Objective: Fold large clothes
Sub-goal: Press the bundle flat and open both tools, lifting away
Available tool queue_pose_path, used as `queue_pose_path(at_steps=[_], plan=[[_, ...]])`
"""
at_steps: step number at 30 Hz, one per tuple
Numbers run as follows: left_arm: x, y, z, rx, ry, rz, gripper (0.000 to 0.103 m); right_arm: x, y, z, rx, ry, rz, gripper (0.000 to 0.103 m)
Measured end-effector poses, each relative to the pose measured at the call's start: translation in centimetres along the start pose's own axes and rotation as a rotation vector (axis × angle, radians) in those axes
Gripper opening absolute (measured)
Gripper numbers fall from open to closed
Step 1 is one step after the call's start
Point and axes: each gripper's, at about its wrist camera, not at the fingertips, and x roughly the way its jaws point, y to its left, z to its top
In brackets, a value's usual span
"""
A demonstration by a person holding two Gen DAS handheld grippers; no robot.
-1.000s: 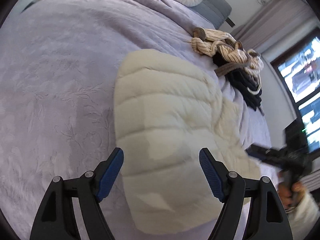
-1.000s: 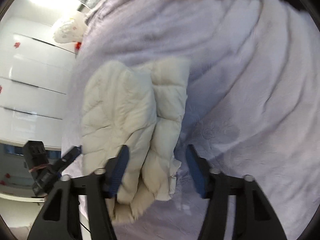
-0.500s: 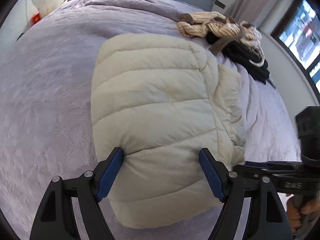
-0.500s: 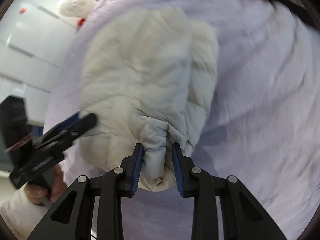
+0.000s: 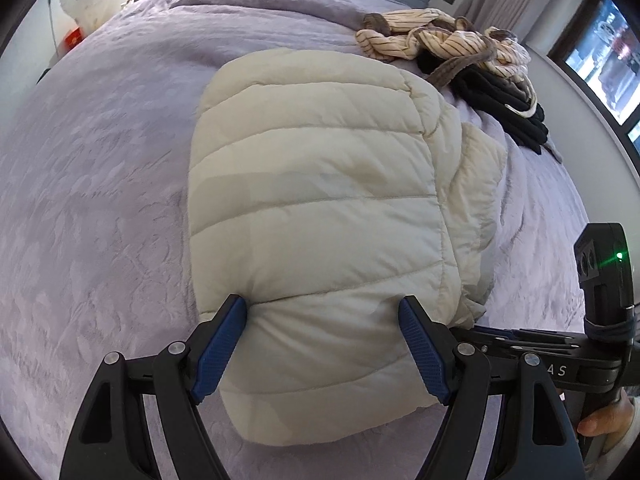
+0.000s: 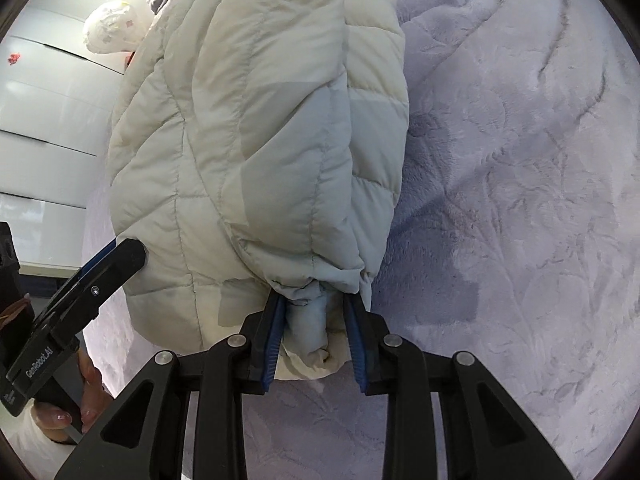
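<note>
Cream puffer jacket [image 5: 320, 208] is lying folded on the lilac bedspread [image 5: 100, 160], and I am working its near end. My right gripper [image 6: 314, 320] is clenching a bunched fold at the jacket's edge, its jaws having just been closing on it. My left gripper [image 5: 322, 344] is standing wide apart over the jacket, gripping nothing.

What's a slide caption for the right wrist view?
Right gripper pinches a bunched edge of the folded cream puffer jacket on the lavender bedspread; left gripper alongside.
</note>
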Motion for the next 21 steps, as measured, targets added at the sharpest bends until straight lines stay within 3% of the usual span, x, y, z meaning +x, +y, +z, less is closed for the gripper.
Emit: queue_pose_path(at_steps=[21], plan=[[-3.2, 1.5, -1.3, -0.038, 0.083, 0.049, 0.079, -3.1, 3.2, 3.6, 0.019, 0.015, -0.060, 0.033]])
